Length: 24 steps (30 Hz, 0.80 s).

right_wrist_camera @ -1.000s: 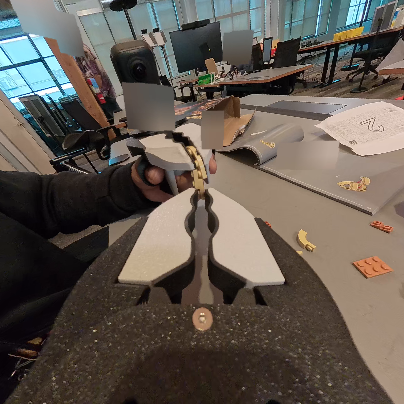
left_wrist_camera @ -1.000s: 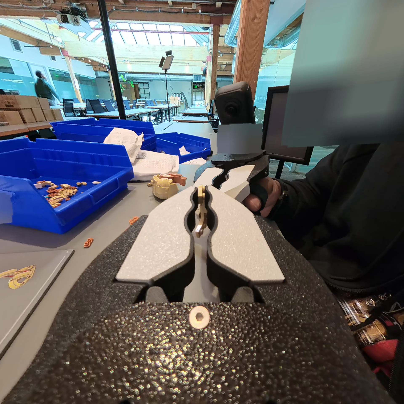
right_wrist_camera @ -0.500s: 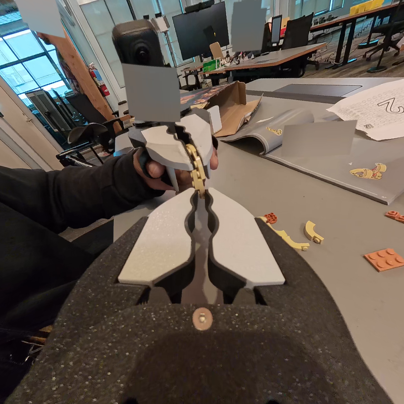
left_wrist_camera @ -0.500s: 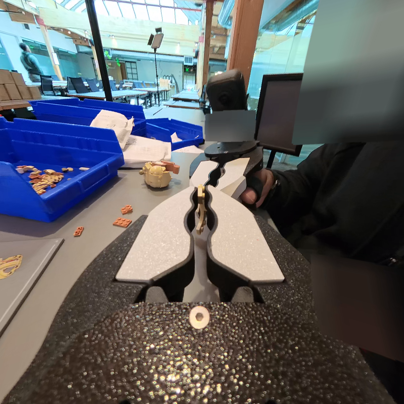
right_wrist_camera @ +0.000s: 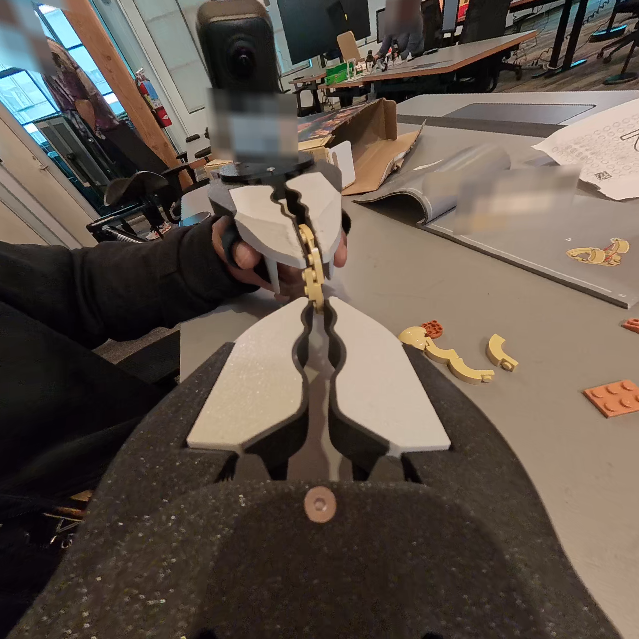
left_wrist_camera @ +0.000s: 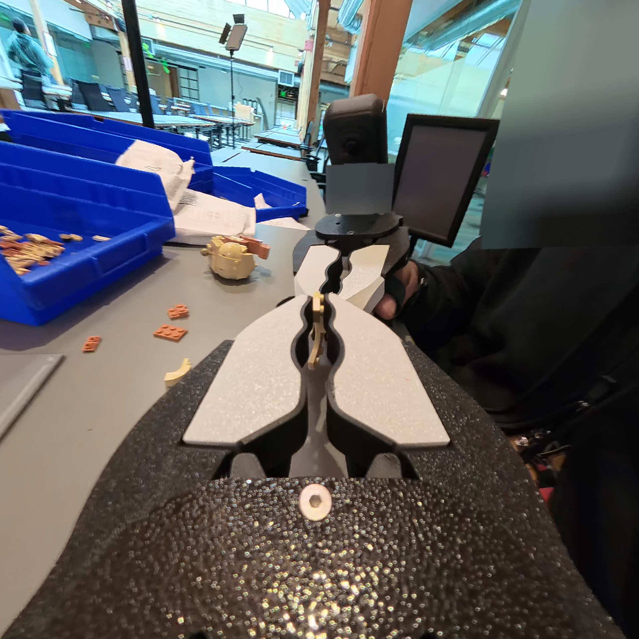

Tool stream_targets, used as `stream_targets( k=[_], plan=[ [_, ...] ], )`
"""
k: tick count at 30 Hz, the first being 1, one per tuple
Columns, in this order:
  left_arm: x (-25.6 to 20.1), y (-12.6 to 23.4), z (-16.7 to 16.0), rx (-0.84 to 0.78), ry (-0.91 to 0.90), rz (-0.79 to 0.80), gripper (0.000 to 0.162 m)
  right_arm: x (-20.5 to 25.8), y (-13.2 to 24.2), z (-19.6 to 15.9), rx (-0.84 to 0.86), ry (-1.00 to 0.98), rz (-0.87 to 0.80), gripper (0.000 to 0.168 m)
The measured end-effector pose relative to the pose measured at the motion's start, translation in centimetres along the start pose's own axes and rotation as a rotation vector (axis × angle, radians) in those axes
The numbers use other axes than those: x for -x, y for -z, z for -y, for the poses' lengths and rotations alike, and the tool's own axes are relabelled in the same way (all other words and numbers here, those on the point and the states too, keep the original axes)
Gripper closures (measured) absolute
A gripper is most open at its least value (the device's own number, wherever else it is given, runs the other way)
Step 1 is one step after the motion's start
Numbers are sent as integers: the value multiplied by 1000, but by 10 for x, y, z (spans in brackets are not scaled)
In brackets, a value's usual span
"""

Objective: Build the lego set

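Note:
My left gripper (left_wrist_camera: 317,300) is shut on a tan curved lego piece (left_wrist_camera: 316,332) that stands on edge between its jaws. The piece shows studded in the right wrist view (right_wrist_camera: 313,269), running out of the left gripper (right_wrist_camera: 311,262) into the tips of my right gripper (right_wrist_camera: 318,308), which is shut on its end. The two grippers face each other tip to tip above the grey table (left_wrist_camera: 121,397). The right gripper also shows in the left wrist view (left_wrist_camera: 337,281), held by a hand. A part-built round tan model (left_wrist_camera: 231,260) lies on the table, to the left.
Blue bins (left_wrist_camera: 86,249) with loose parts stand at the left. Orange plates (left_wrist_camera: 170,332) and a tan arc (left_wrist_camera: 178,373) lie near the left gripper. Joined tan curved pieces (right_wrist_camera: 449,359), a tan arc (right_wrist_camera: 499,356), an orange plate (right_wrist_camera: 613,397), an open booklet (right_wrist_camera: 518,249) and a cardboard box (right_wrist_camera: 373,138) lie right. The tips of both grippers are at nearly the same place. About 20 cm separates my right fingertips from the part-built round tan model (left_wrist_camera: 231,260).
Both grippers stay shut on the tan piece. Both views have tipped down toward the table, so more loose pieces show near the grippers.

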<state>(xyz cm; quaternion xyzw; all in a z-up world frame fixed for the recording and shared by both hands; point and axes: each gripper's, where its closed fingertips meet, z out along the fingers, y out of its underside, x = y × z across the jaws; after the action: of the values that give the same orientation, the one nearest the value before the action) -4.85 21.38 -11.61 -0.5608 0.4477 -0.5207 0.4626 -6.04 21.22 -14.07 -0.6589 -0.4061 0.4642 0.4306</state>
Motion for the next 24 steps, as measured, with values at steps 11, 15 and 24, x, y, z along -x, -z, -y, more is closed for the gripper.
stream_targets(
  k=[11,15,24],
  plan=[
    [-1,0,0,18,-56,10,157,1,1,1,-10,-19,18,163],
    [-2,0,0,33,-89,12,157,1,1,1,-10,-21,22,163],
    [-4,0,-3,59,-117,6,155,2,0,0,-2,-17,21,163]
  ],
)
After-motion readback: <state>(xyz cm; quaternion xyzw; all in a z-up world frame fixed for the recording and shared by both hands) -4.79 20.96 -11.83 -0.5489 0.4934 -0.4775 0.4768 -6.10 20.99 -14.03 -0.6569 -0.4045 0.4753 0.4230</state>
